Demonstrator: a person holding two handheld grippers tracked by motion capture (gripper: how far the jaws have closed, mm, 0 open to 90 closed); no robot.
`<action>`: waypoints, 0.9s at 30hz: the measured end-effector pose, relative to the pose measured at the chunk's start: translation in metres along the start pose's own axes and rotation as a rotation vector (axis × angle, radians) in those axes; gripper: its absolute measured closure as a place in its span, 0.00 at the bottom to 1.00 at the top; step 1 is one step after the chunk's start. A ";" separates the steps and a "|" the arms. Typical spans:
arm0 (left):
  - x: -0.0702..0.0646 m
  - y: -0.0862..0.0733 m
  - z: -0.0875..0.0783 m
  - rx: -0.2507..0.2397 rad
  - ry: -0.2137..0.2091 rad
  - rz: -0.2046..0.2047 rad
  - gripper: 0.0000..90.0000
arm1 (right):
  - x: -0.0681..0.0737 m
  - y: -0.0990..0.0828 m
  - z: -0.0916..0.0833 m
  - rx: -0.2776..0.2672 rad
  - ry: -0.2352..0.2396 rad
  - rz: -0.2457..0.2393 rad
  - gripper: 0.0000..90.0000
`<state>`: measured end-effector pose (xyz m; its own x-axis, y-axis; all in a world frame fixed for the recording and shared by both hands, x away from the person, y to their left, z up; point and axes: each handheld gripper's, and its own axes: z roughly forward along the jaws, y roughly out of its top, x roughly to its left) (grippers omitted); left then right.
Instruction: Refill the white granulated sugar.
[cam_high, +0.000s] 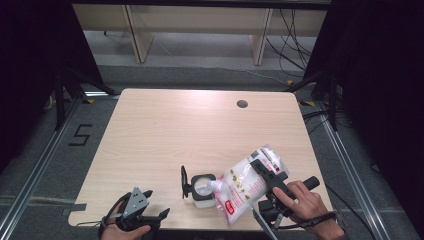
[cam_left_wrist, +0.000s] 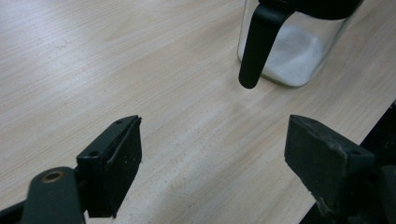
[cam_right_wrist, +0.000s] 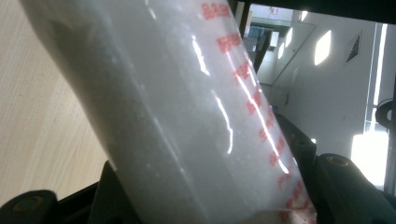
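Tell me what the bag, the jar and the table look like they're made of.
Bag: thin glossy plastic film, probably; it shines, creases and shows white grains through it, with red print. Jar: clear glass or hard clear plastic, hard to say which; white powder shows through its wall, and its handle and lid look like matte black plastic. Table: pale wood-grain top, likely laminate, with a smooth matte look.

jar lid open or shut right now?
Open. The jar has its black lid flipped up at its left side, and the tilted bag has its corner over the mouth; white grains sit inside.
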<state>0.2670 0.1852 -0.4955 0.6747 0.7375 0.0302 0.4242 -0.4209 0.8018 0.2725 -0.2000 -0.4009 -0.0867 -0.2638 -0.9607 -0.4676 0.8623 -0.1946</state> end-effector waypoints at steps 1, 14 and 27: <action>-0.004 0.000 0.003 -0.035 -0.010 -0.067 0.21 | 0.003 0.000 0.000 0.006 0.003 0.034 0.54; -0.003 0.000 0.001 -0.015 -0.007 -0.040 0.21 | -0.003 -0.001 0.000 -0.014 -0.017 -0.019 0.54; -0.003 -0.001 0.000 -0.010 -0.005 -0.033 0.21 | 0.000 -0.001 0.000 0.003 -0.003 0.004 0.54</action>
<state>0.2646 0.1831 -0.4963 0.6631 0.7485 0.0006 0.4406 -0.3910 0.8081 0.2726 -0.2007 -0.4011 -0.0857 -0.2595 -0.9619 -0.4647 0.8645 -0.1918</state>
